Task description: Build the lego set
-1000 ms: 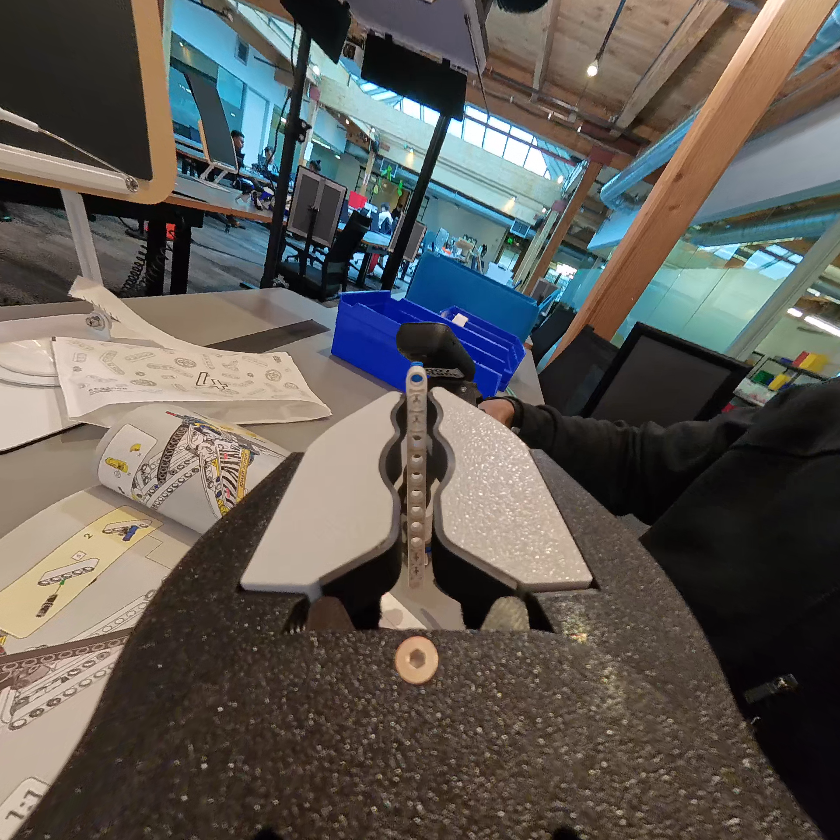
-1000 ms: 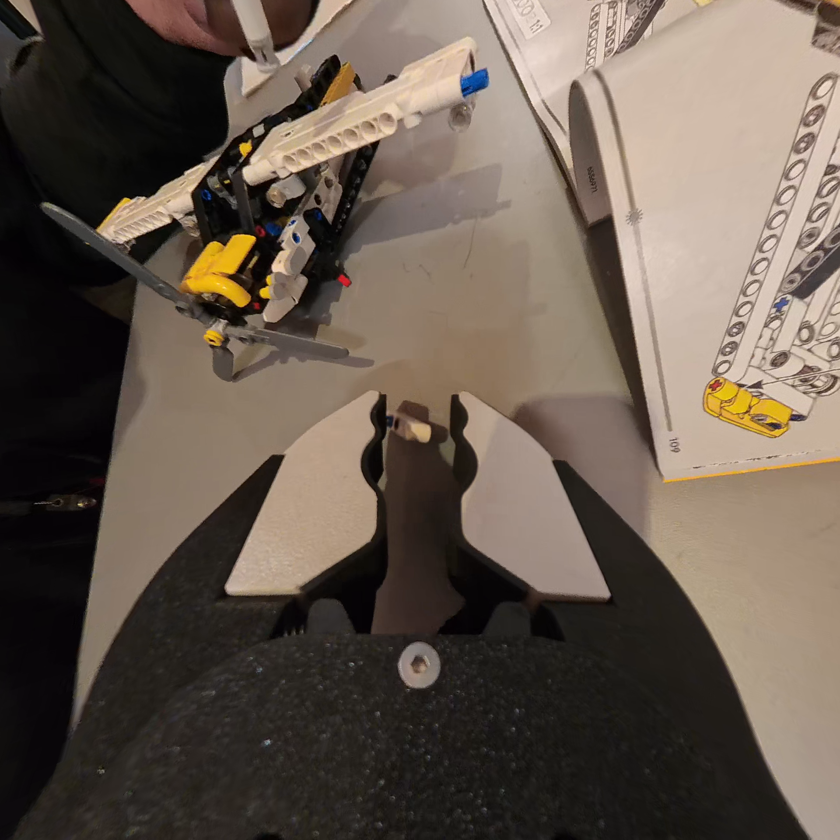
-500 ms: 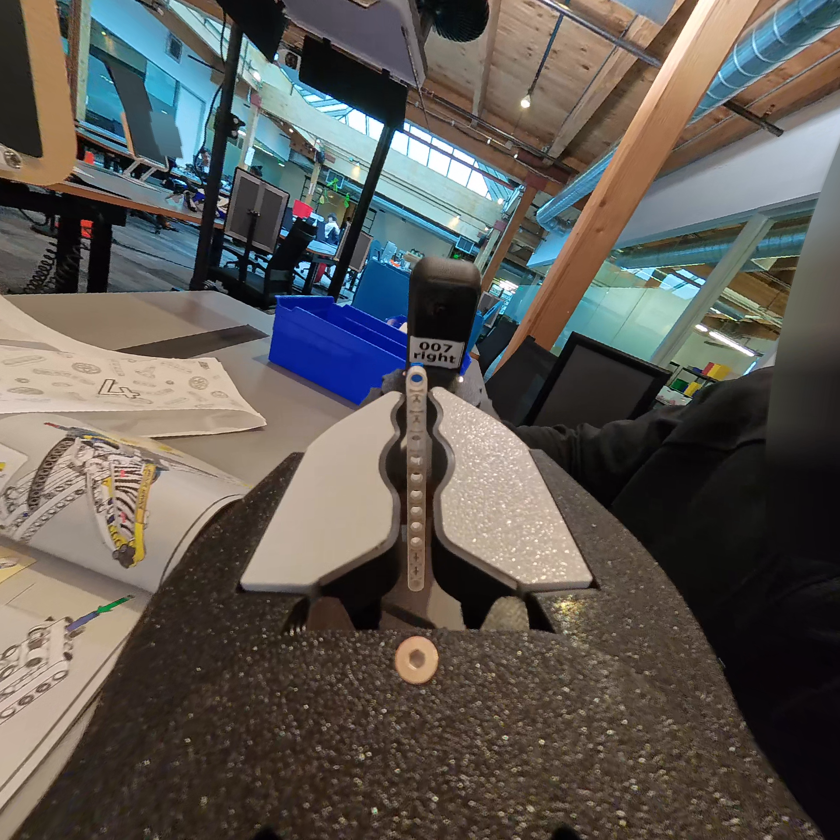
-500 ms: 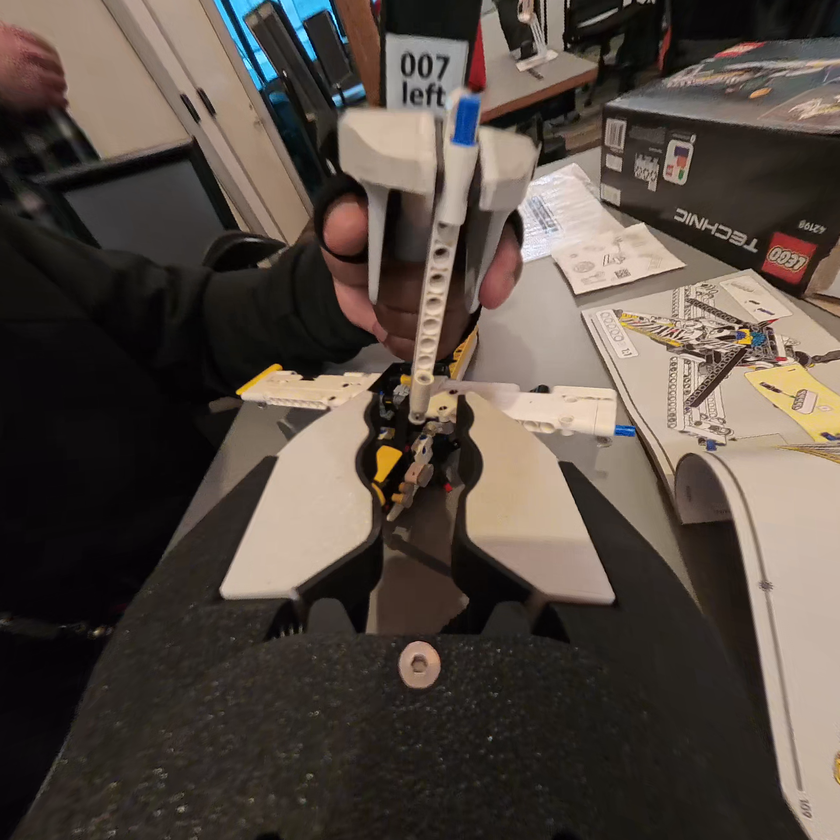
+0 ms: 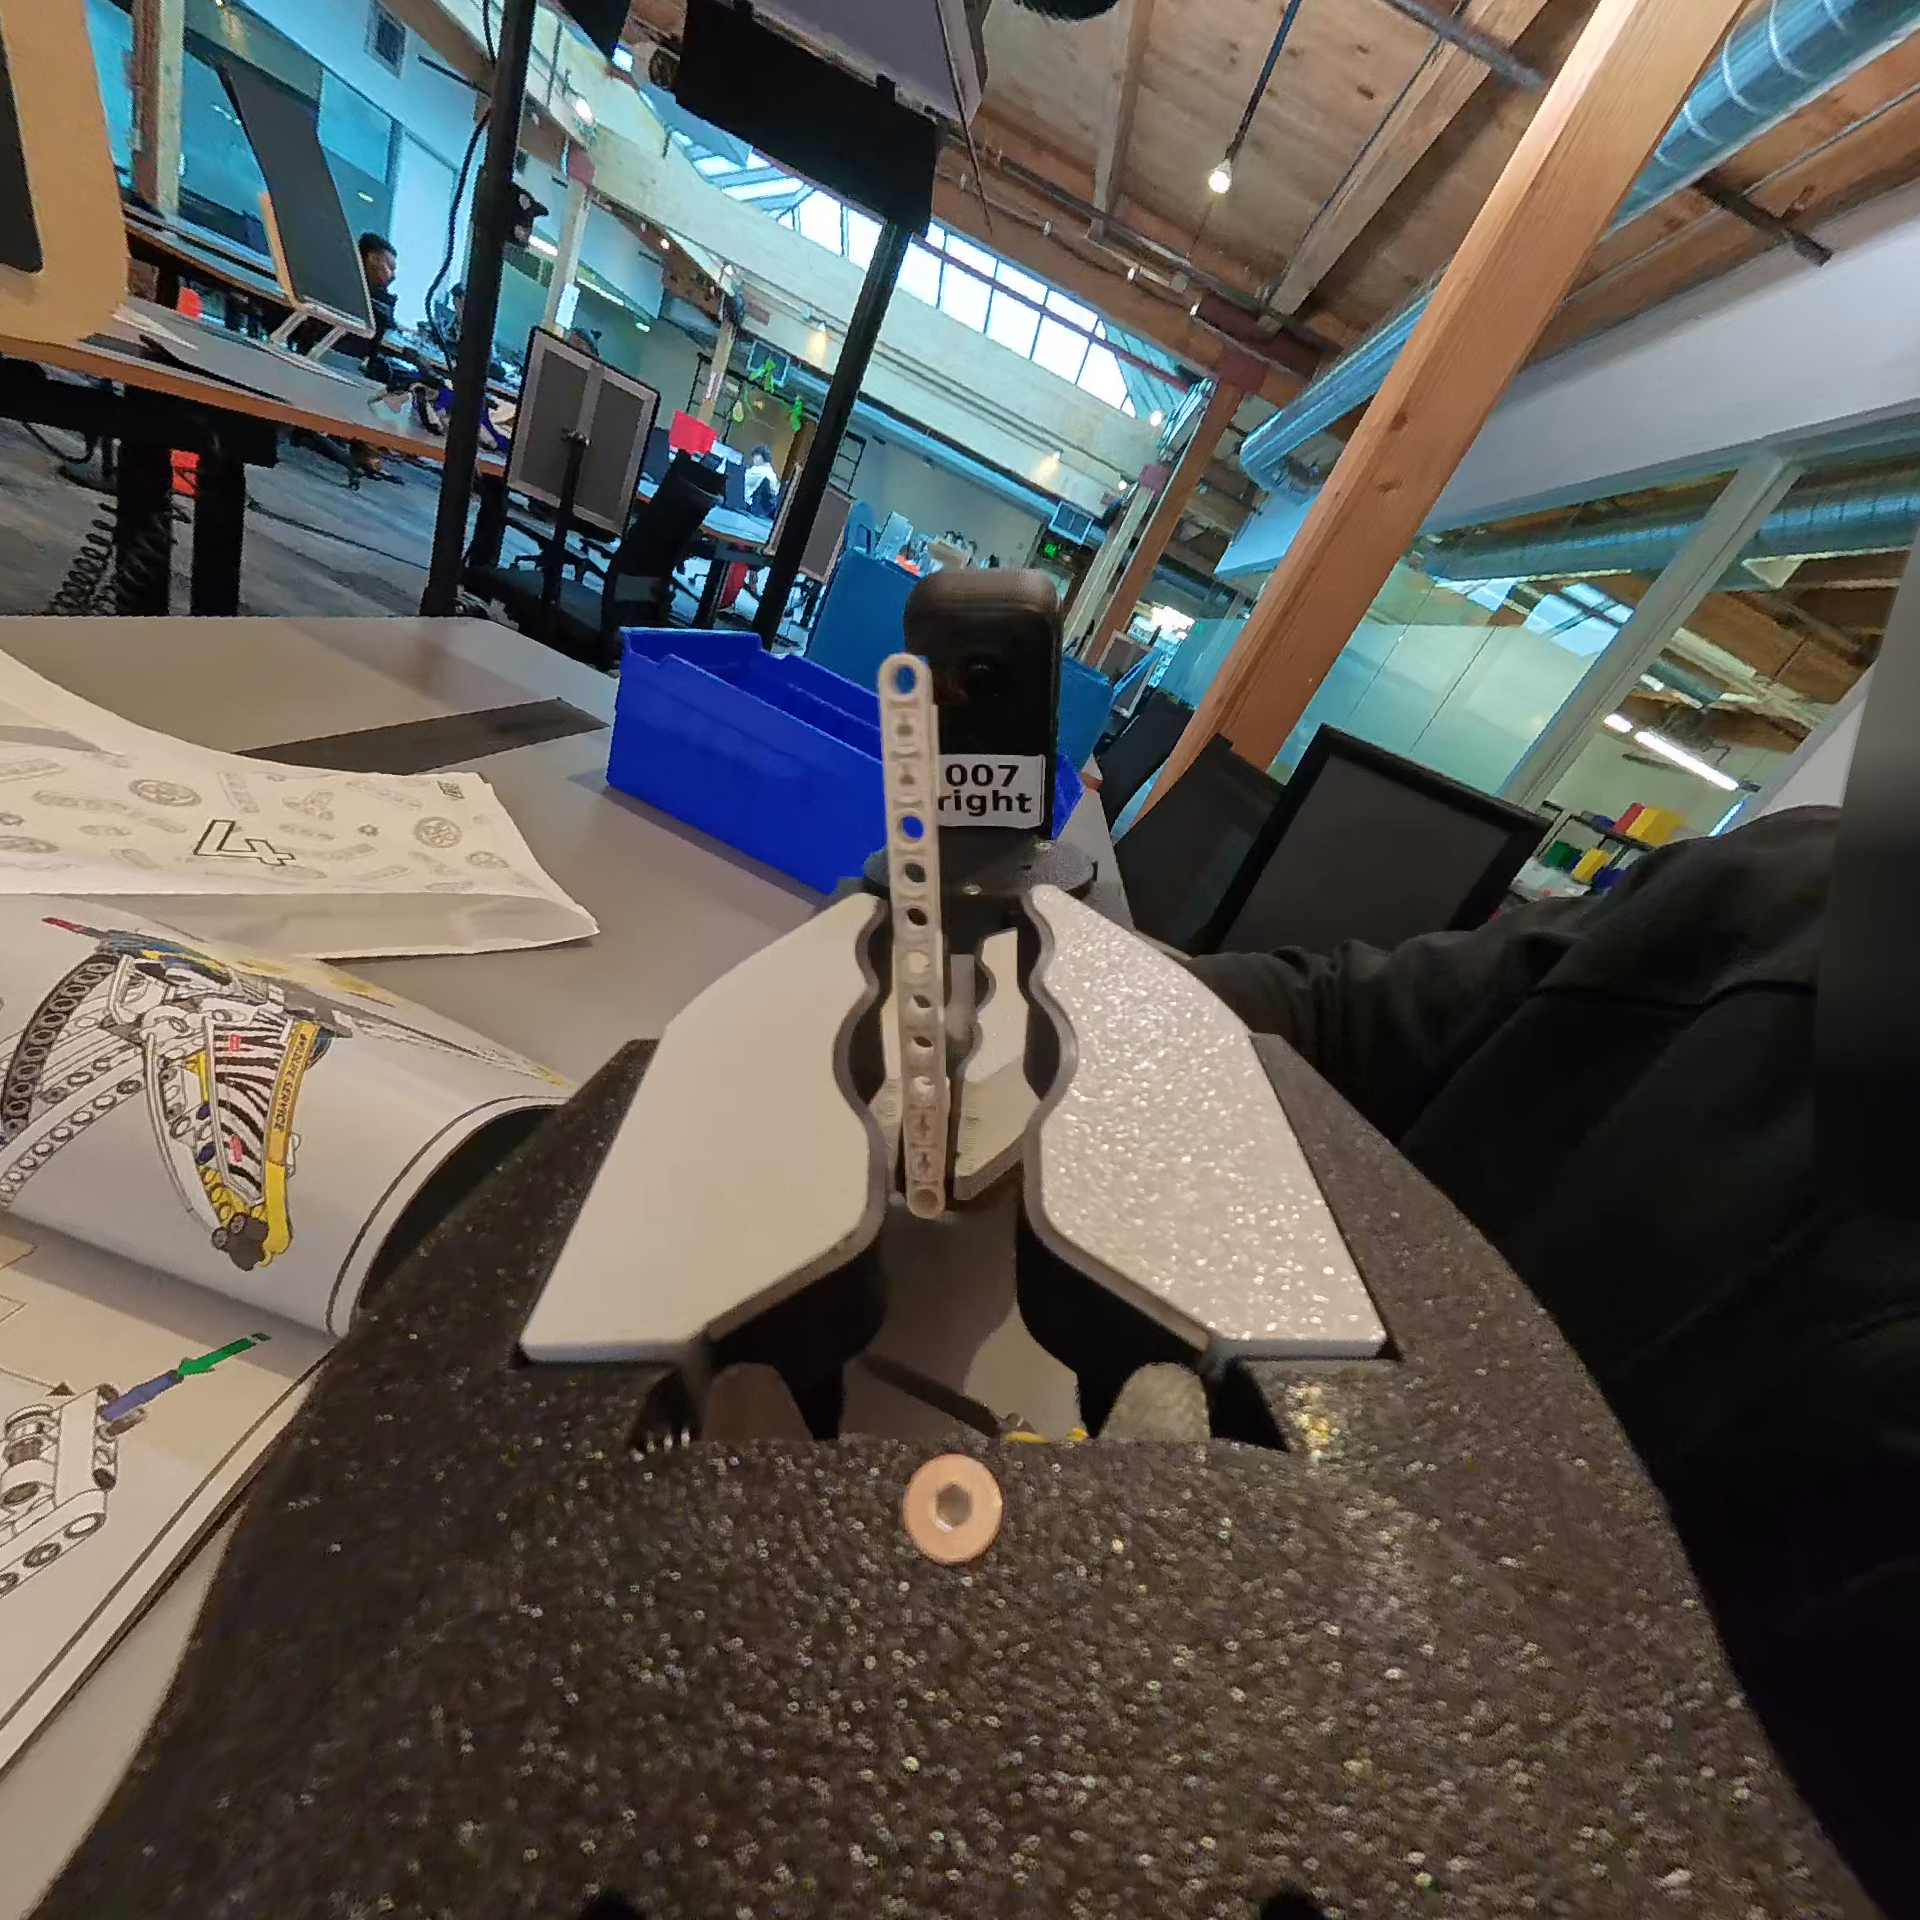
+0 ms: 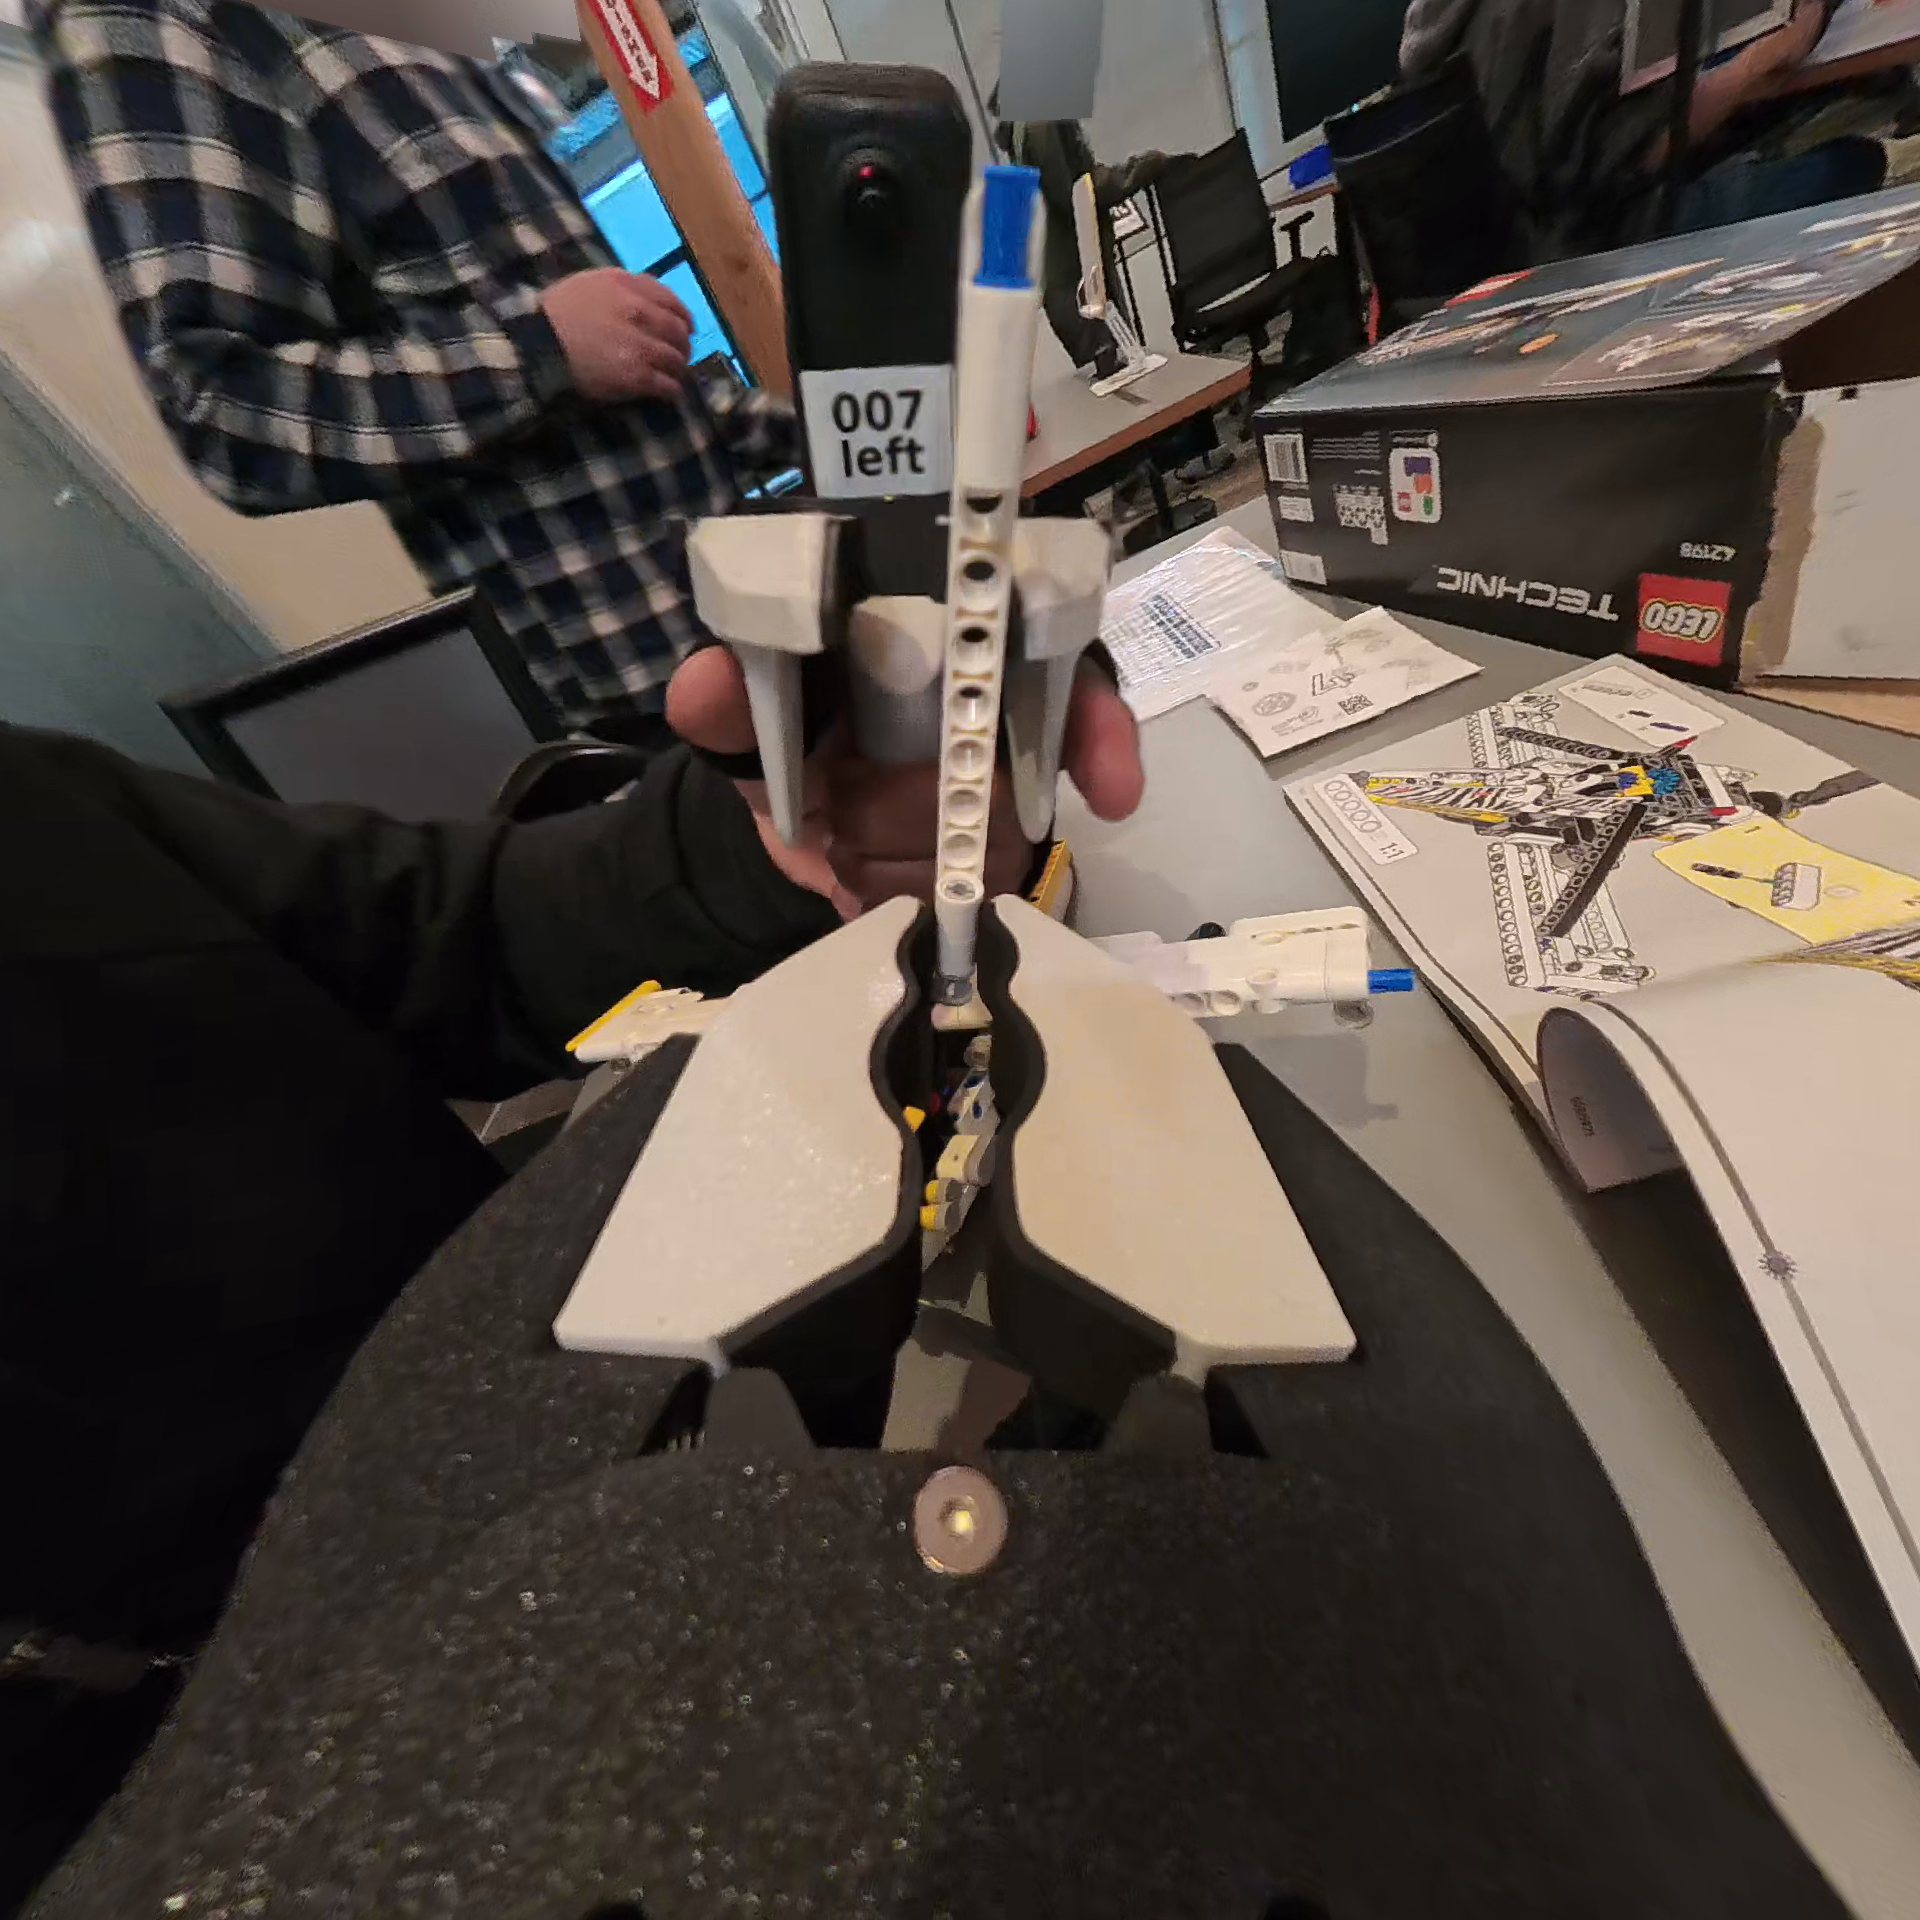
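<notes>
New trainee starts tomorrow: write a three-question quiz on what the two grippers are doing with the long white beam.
1. True or false: the right gripper is closed on one end of the white beam.
2. What colour is the pin at the beam's other end? A red, B blue, C yellow.
3. Which gripper's jaws stand open around the beam, with a gap on one side?

Key: 1 true. 2 B. 3 the left gripper.
</notes>
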A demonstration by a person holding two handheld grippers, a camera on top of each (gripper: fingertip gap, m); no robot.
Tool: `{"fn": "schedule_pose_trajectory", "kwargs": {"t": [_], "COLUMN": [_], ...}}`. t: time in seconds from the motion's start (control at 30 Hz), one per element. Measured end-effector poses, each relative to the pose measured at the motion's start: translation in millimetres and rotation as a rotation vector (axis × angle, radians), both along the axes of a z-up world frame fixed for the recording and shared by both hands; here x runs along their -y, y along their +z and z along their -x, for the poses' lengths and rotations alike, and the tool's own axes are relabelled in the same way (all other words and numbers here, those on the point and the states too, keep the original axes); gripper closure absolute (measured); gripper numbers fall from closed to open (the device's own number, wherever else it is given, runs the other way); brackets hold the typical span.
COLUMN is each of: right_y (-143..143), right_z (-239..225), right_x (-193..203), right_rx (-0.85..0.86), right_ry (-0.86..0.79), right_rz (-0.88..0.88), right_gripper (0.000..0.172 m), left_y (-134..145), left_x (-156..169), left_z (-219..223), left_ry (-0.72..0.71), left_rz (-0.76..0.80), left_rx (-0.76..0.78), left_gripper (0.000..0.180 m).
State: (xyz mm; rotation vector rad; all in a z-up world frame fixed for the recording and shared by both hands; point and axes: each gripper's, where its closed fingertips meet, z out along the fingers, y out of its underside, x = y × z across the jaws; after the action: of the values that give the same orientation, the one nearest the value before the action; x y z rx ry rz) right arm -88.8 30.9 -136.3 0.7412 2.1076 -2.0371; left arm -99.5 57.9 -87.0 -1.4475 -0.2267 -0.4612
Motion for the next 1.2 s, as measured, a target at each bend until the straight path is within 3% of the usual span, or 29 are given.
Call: {"fn": "schedule_pose_trajectory", "kwargs": {"t": [0.4, 0.57, 0.73, 0.93, 1.2], "right_y": [-4.5, -42.6, -73.7, -113.8, -118.3], "right_z": [-5.6, 9.2, 0.7, -28.7, -24.5], "right_x": [0.7, -61.1, -113.2, -97.3, -86.9], "right_rx": [-0.049, -0.054, 0.075, 0.161, 0.173], "right_ry": [0.010, -0.127, -0.246, -0.235, -0.304], "right_rz": [-0.074, -0.369, -0.547, -0.744, -0.754], "right_gripper": [0.162, 0.149, 0.151, 0.146, 0.120], "left_y": [-14.0, -16.0, -25.7, -28.4, -32.0], "left_x": [-6.3, -2.3, -3.2, -0.7, 3.0], "left_z": [-4.7, -4.8, 2.2, 13.2, 16.5], "left_ry": [0.035, 0.070, 0.150, 0.221, 0.227], "left_rz": [0.133, 0.179, 0.256, 0.278, 0.291], "left_rx": [-0.085, -0.161, -0.235, -0.255, -0.250], "left_gripper": [0.173, 0.173, 0.172, 0.172, 0.172]}}
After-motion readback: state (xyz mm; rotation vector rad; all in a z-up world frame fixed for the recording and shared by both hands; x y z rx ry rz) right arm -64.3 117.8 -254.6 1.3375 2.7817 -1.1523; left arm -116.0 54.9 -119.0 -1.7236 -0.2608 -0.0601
